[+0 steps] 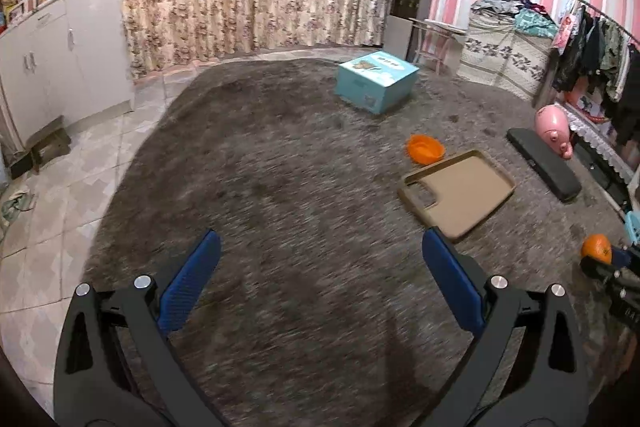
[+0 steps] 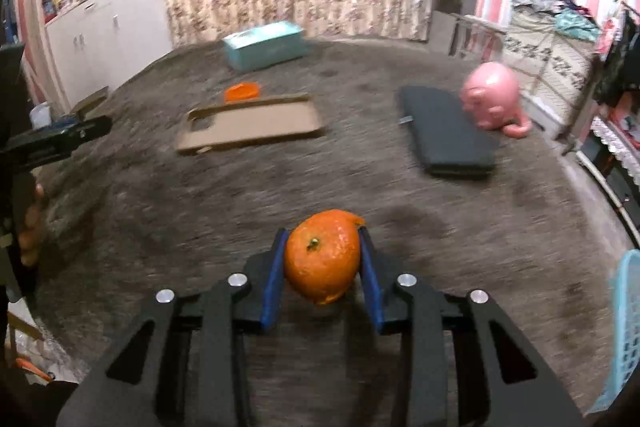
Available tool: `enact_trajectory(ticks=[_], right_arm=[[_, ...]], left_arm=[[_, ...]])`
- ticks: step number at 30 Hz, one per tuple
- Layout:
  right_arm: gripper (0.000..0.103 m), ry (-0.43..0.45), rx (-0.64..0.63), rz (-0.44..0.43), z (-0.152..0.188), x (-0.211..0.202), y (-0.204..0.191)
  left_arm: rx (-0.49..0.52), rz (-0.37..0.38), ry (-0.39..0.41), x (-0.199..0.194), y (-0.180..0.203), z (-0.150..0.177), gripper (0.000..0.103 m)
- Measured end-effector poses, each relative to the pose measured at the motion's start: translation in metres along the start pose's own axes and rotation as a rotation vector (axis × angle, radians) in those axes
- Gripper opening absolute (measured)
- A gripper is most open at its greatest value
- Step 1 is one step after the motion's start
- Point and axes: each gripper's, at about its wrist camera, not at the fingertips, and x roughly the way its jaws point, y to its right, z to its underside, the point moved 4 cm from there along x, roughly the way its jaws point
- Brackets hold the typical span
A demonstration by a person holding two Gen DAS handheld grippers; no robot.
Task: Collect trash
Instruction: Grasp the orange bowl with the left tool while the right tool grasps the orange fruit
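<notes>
My right gripper point(image 2: 323, 235) is shut on an orange peel point(image 2: 322, 257), a hollow orange skin with its stem end facing the camera, held above the grey carpet. It also shows at the right edge of the left wrist view point(image 1: 597, 247). My left gripper point(image 1: 320, 243) is open and empty above the carpet. A second piece of orange peel point(image 1: 425, 148) lies on the carpet beyond a tan phone case point(image 1: 460, 193); both also show in the right wrist view, peel point(image 2: 242, 91) and case point(image 2: 252, 125). A light blue basket point(image 2: 630, 327) edge sits at far right.
A black case point(image 2: 450, 131) and a pink piggy bank point(image 2: 494, 97) lie on the carpet to the right. A teal box point(image 1: 376, 81) stands farther back. White cabinets point(image 1: 60, 47) line the left wall; a clothes rack point(image 1: 600, 55) stands at right.
</notes>
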Motion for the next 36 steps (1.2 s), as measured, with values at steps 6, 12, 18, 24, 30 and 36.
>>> enact_trajectory(ticks=[6,12,18,24,30,36], right_arm=[[0.035,0.072,0.061,0.124,-0.021,-0.020,0.073],[0.035,0.105,0.171,0.142,-0.018,-0.022,0.111],[0.035,0.090,0.165,0.169,-0.012,-0.017,0.114],[0.035,0.079,0.192,0.174,-0.007,-0.015,0.122],[0.035,0.091,0.239,0.182,-0.005,-0.019,0.132],[0.035,0.116,0.289,0.202,-0.006,-0.028,0.146]], left_arm=[[0.031,0.046,-0.003,0.022,0.037,-0.022,0.097],[0.075,0.039,-0.036,0.057,0.067,-0.042,0.097],[0.088,-0.004,-0.068,0.099,0.089,-0.063,0.097],[0.072,-0.021,-0.143,0.133,0.100,-0.065,0.092],[0.083,-0.007,-0.179,0.144,0.108,-0.063,0.058],[0.071,0.007,-0.192,0.149,0.107,-0.064,0.039]])
